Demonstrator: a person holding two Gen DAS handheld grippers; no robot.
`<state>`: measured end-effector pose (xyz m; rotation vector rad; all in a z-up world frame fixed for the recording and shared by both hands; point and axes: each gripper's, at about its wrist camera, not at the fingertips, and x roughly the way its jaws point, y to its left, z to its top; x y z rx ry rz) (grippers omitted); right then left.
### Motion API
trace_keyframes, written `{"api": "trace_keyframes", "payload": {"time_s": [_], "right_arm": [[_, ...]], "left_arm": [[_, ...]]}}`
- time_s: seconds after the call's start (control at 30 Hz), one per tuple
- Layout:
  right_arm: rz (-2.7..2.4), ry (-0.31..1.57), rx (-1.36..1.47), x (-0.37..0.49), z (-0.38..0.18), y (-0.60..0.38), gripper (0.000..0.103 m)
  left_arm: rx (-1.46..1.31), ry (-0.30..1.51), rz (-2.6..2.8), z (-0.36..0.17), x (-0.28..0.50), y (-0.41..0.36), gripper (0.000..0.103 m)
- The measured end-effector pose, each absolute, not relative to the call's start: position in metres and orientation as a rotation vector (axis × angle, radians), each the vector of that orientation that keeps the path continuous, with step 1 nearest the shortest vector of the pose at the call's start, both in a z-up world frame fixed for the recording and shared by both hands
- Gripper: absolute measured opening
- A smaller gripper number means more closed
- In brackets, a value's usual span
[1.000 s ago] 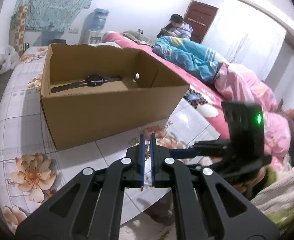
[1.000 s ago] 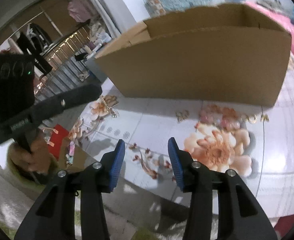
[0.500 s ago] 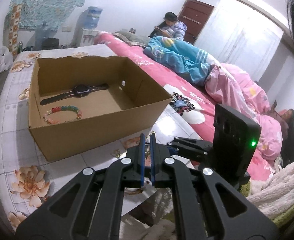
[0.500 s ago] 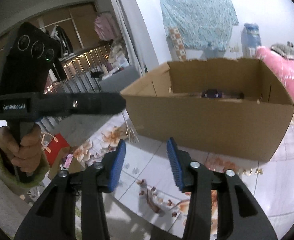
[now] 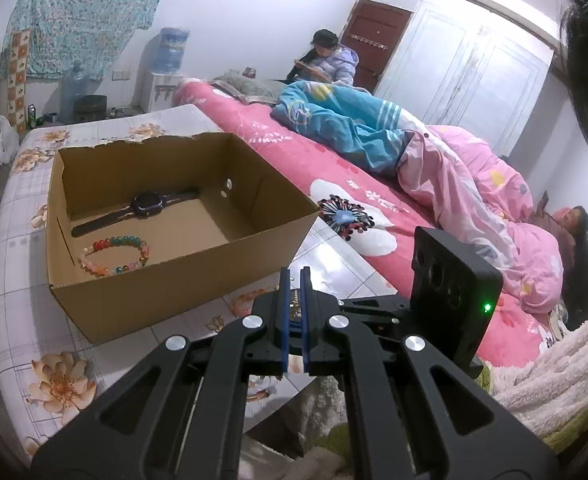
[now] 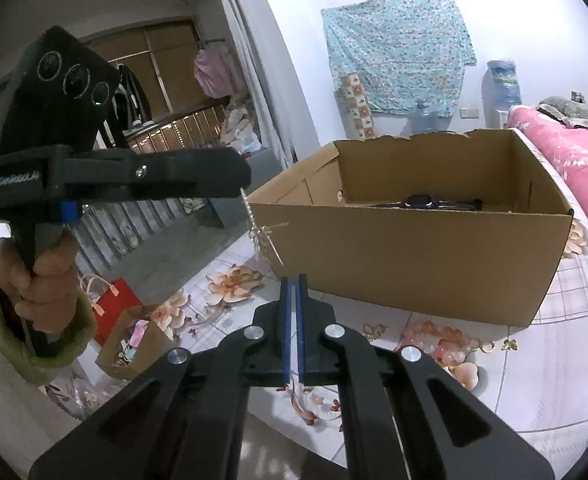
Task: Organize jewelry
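Observation:
An open cardboard box [image 5: 182,276] stands on the flowered table and holds a black watch [image 5: 146,203] and a coloured bead bracelet [image 5: 114,254]. Raised in front of the box's near wall, my left gripper [image 5: 294,276] is shut on a thin gold chain [image 6: 262,234], which dangles from its tips [image 6: 244,189] by the box's corner. My right gripper [image 6: 292,290] hangs above the table before the box [image 6: 413,256], shut with nothing seen between its blue pads. Small gold earrings [image 6: 373,328] lie loose on the table below it.
More small gold pieces [image 6: 493,346] lie near the box's front right corner. A pink bed [image 5: 373,208] with people on it runs along the table's right side. A red bag [image 6: 116,308] and an open paper bag sit on the floor at the left.
The right gripper's jaws went from open to shut. Both grippers rose, so the box's inside with the watch and bracelet came into view. The left gripper stayed shut on the chain.

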<state>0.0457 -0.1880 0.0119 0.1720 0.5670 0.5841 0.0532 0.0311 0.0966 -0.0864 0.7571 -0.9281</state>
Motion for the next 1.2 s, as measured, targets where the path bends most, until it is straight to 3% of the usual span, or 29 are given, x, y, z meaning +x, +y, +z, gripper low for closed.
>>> {"api": "trace_keyframes", "payload": {"time_s": [0.1,0.17,0.23,0.27,0.47,0.53,0.6,1.2], "right_arm": [[0.576,0.583,0.154,0.046,0.013,-0.184,0.005],[0.549,0.576,0.116,0.044,0.015,-0.181,0.014],[0.533,0.558,0.096,0.040,0.018,-0.182,0.032],[0.527,0.542,0.085,0.038,0.020,-0.181,0.032],[0.518,0.500,0.055,0.037,0.030,-0.181,0.030],[0.523,0.491,0.062,0.037,0.031,-0.183,0.011],[0.525,0.489,0.080,0.037,0.032,-0.186,0.005],[0.511,0.514,0.061,0.031,0.024,-0.188,0.002]], "left_arm": [[-0.084,0.766,-0.921,0.098,0.055,0.031,0.004],[-0.089,0.773,-0.919,0.097,0.055,0.032,0.004],[-0.089,0.777,-0.917,0.097,0.055,0.032,0.004],[-0.089,0.780,-0.918,0.097,0.055,0.033,0.004],[-0.077,0.786,-0.928,0.095,0.053,0.029,0.004],[-0.073,0.786,-0.927,0.095,0.052,0.028,0.004],[-0.077,0.783,-0.925,0.096,0.052,0.029,0.004],[-0.078,0.765,-0.912,0.097,0.057,0.032,0.004]]}}
